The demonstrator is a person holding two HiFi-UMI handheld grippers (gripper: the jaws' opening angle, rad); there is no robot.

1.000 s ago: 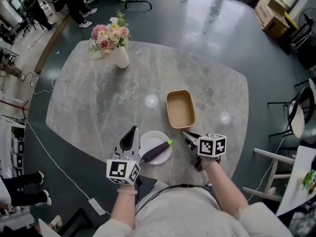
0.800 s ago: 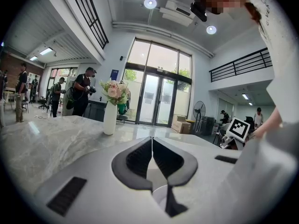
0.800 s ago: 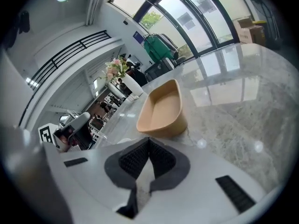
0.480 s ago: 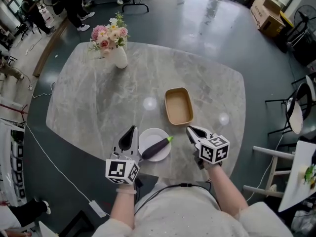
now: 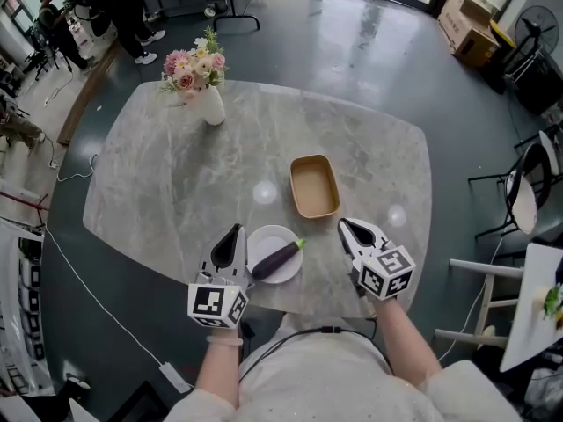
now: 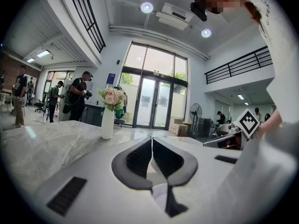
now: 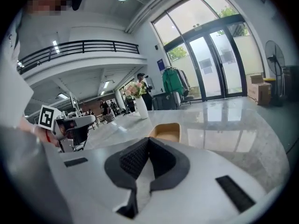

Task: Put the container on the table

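Observation:
A tan oblong container [image 5: 314, 185] sits empty on the grey marble table [image 5: 176, 183], right of centre; in the right gripper view the container [image 7: 166, 131] shows just beyond the jaws. My right gripper [image 5: 350, 229] hovers shut and empty near the table's front edge, a short way in front of the container. My left gripper [image 5: 232, 243] is shut and empty, next to a white plate [image 5: 264, 243] that carries a purple eggplant [image 5: 277, 258]. In the left gripper view the left gripper [image 6: 151, 145] points across the table.
A white vase of pink flowers [image 5: 208, 95] stands at the table's far left; the vase [image 6: 108, 121] also shows in the left gripper view. Chairs and a side table [image 5: 528, 227] stand at the right. Cardboard boxes [image 5: 473, 25] and people [image 5: 114, 7] are in the background.
My right gripper has risen from the table's front edge and rolled, its marker cube turned. The left gripper has stayed beside the plate.

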